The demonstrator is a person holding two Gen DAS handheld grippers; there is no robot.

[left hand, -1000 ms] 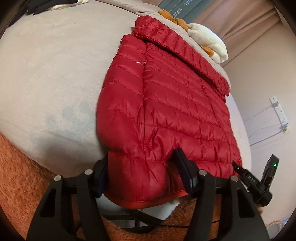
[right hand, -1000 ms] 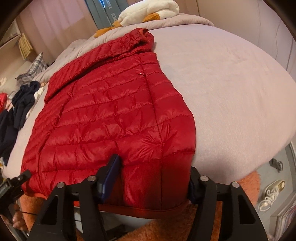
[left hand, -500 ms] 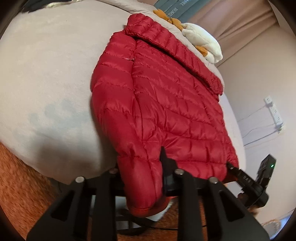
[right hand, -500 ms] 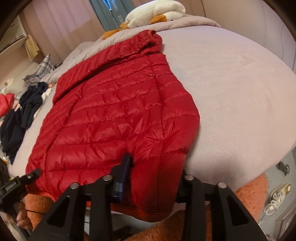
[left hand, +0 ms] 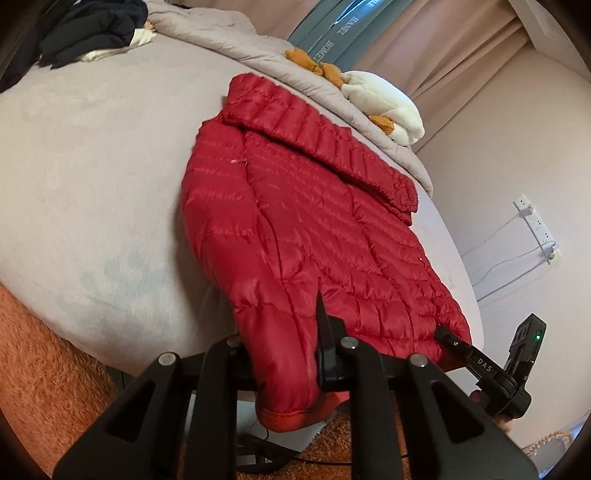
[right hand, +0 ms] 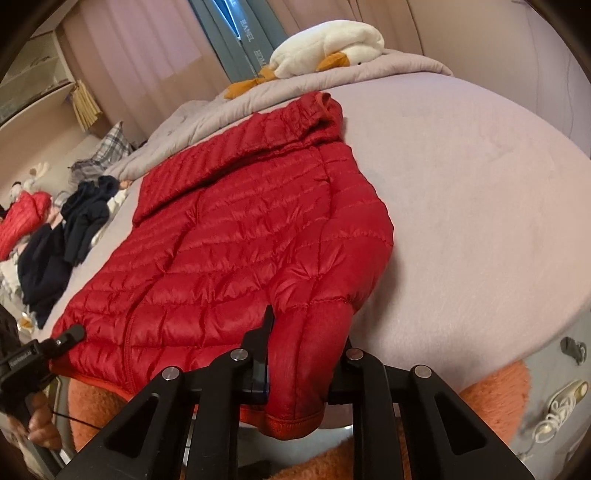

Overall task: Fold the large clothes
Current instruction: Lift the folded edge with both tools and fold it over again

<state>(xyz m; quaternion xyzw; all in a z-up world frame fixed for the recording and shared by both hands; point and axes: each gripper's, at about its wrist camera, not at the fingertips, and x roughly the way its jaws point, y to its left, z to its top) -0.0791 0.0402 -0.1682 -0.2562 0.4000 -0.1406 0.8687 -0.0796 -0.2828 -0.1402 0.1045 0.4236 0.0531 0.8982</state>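
Left wrist view: the left gripper point(left hand: 284, 350) tilts downward over the near edge of the bed point(left hand: 92, 177), its fingers point(left hand: 325, 332) closing on the cuff end of one sleeve of the red puffer jacket point(left hand: 314, 229); the fabric is bunched between them and the cuff hangs below, over the orange fluffy rug point(left hand: 44, 350). The one jacket lies flat on the grey bed, hem at the near edge, collar toward the far edge. At the right of this view the right gripper point(left hand: 454, 341) shows at the jacket's other hem corner. One white plush duck point(left hand: 384, 118) lies at the far edge, and a pile of dark clothes point(left hand: 85, 29) sits in the far left corner.

Right wrist view (the mirror picture): the right gripper point(right hand: 299, 365) also points down at the near edge, fingers point(right hand: 264, 339) closing on the other sleeve, cuff hanging below them. At the left edge a hand point(right hand: 40, 417) holds the left gripper's handle. One power strip point(left hand: 537, 229) is fixed to the wall.
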